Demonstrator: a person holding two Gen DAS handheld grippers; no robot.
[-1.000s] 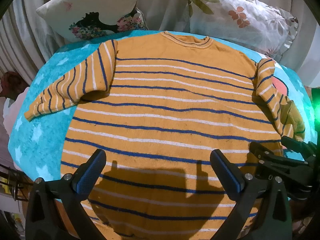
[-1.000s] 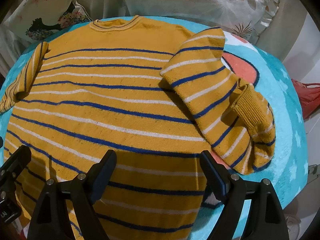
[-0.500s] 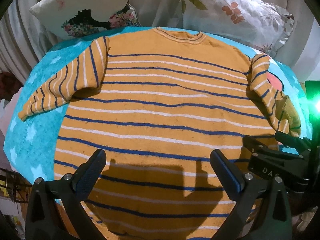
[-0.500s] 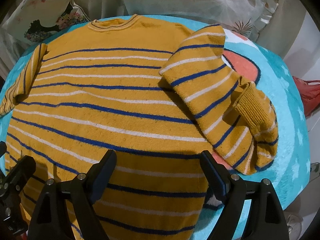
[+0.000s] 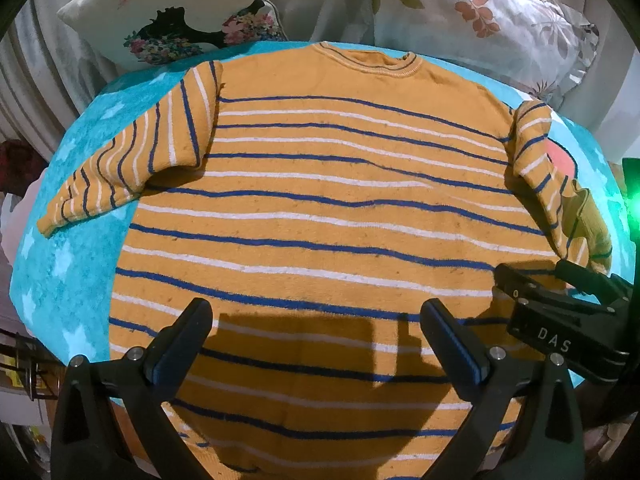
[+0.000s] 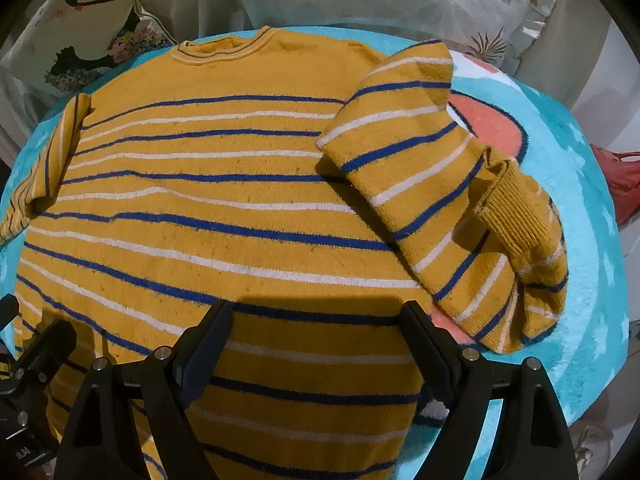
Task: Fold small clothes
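- Lying spread flat, back up or front up cannot be told: a small mustard-yellow knitted sweater with blue and white stripes (image 5: 320, 216), covering most of a turquoise fleecy blanket with pale stars (image 5: 60, 248), neckline pointing to 12 o'clock, hem toward 6 o'clock under both tools.
- Propping at 12 o'clock beyond the blanket: two floral white cushions (image 5: 472, 12).
- Stretching out toward 9 o'clock in the left wrist view: the straight striped left sleeve (image 5: 132, 160), lying on the blanket.
- Bunching at 3 o'clock in the right wrist view: the doubled-over right sleeve (image 6: 440, 200), its ribbed cuff (image 6: 516, 208) turned back on top.
- Hovering over the lower body of the sweater: the left gripper (image 5: 316, 344), fingers standing wide apart, gripping nothing.
- Hovering just beside it, toward 3 o'clock: the right gripper (image 6: 316, 344), fingers likewise spread wide, nothing between them.
- Judging the step as just beginning: no fold made in the body yet.
- Doing it well probably means: flattening the bunched sleeve first, pinching only the hem corners or sleeve ends, catching both knit layers, lifting evenly with both tools, keeping stripes aligned while laying the fold.
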